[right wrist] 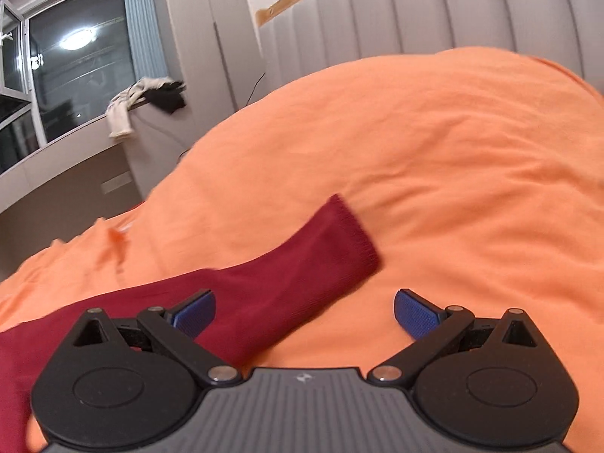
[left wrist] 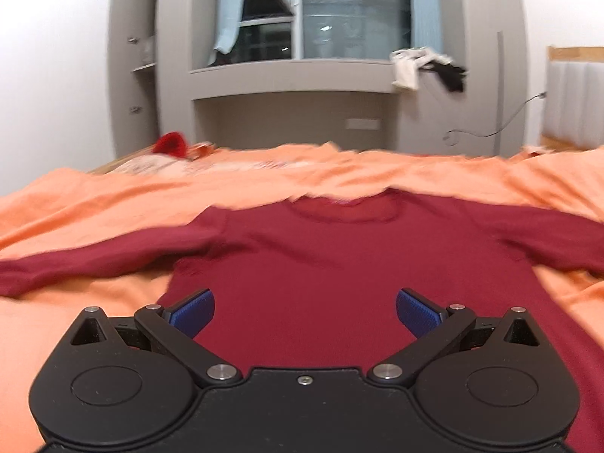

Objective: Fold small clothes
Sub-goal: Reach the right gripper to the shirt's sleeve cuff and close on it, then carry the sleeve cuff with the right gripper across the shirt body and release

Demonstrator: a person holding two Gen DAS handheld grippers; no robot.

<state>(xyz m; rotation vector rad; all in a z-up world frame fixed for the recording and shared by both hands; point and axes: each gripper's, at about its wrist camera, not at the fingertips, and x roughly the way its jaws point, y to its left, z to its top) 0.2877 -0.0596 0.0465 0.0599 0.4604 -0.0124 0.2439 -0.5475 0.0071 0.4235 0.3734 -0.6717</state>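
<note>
A dark red long-sleeved sweater (left wrist: 321,264) lies flat on the orange bed cover (left wrist: 94,204), collar at the far side and both sleeves spread out. My left gripper (left wrist: 305,311) is open and empty, held above the sweater's lower body. In the right wrist view one red sleeve (right wrist: 313,264) lies across the cover, its cuff (right wrist: 356,232) pointing up and right. My right gripper (right wrist: 305,311) is open and empty above the sleeve, its left pad (right wrist: 194,313) over the red cloth and its right pad (right wrist: 415,317) over the orange cover (right wrist: 453,173).
A red item (left wrist: 171,143) and patterned cloth (left wrist: 151,164) lie at the bed's far left. A window ledge (left wrist: 290,66) holds white and black cloth (left wrist: 426,66). A grey padded headboard (right wrist: 453,7) stands behind the bed. A cable (left wrist: 487,134) hangs by the wall.
</note>
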